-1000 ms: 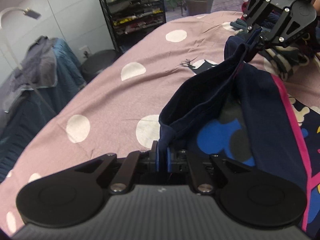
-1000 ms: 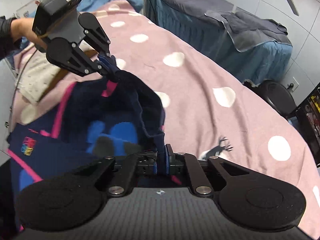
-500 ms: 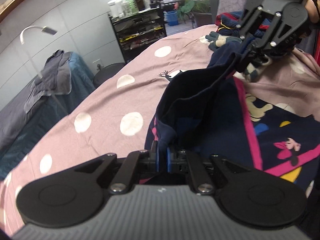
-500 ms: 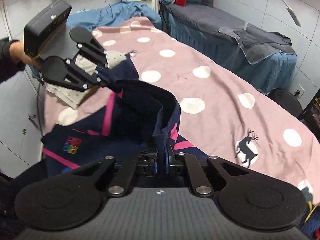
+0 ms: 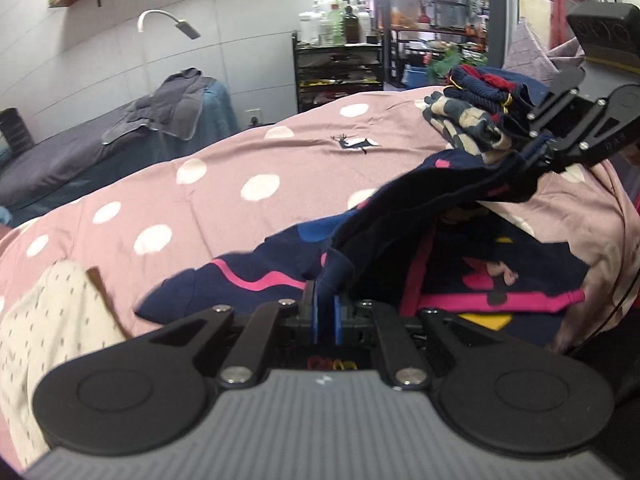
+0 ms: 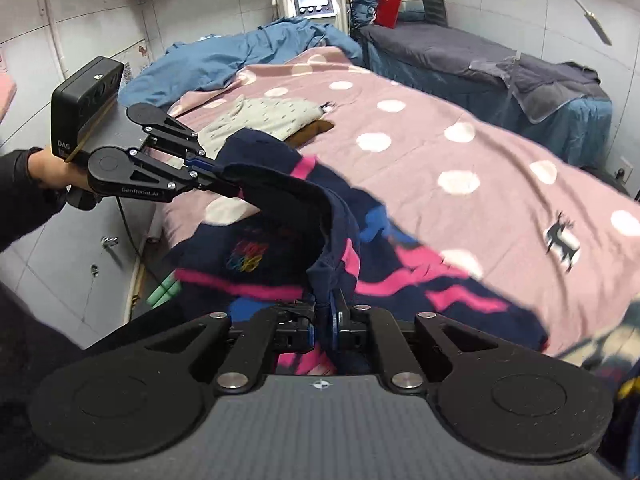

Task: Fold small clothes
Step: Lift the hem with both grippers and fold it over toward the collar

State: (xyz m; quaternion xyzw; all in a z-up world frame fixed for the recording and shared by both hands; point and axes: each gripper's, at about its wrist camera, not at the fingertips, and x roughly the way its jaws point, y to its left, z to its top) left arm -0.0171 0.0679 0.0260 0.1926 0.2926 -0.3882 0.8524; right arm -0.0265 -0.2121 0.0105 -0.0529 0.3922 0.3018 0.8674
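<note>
A navy garment with pink stripes and cartoon prints [image 5: 472, 264] [image 6: 400, 276] lies on the pink dotted bedspread [image 5: 224, 184] [image 6: 460, 160]. Its navy edge [image 5: 440, 196] [image 6: 288, 188] is lifted off the bed and stretched between both grippers. My left gripper [image 5: 325, 312] is shut on one end of that edge and also shows in the right wrist view [image 6: 208, 172]. My right gripper [image 6: 326, 320] is shut on the other end and also shows in the left wrist view [image 5: 532, 152].
A cream dotted garment [image 5: 44, 320] [image 6: 260, 118] lies at one end of the bed. A pile of folded clothes [image 5: 476, 116] sits at the other end. A second bed with grey towels [image 6: 520, 76], a black shelf rack [image 5: 340, 68] and a blue cover [image 6: 240, 52] stand around.
Both grippers have lifted the held edge and drawn it toward the near side of the bed, so the garment's folded part has risen off the lower layer.
</note>
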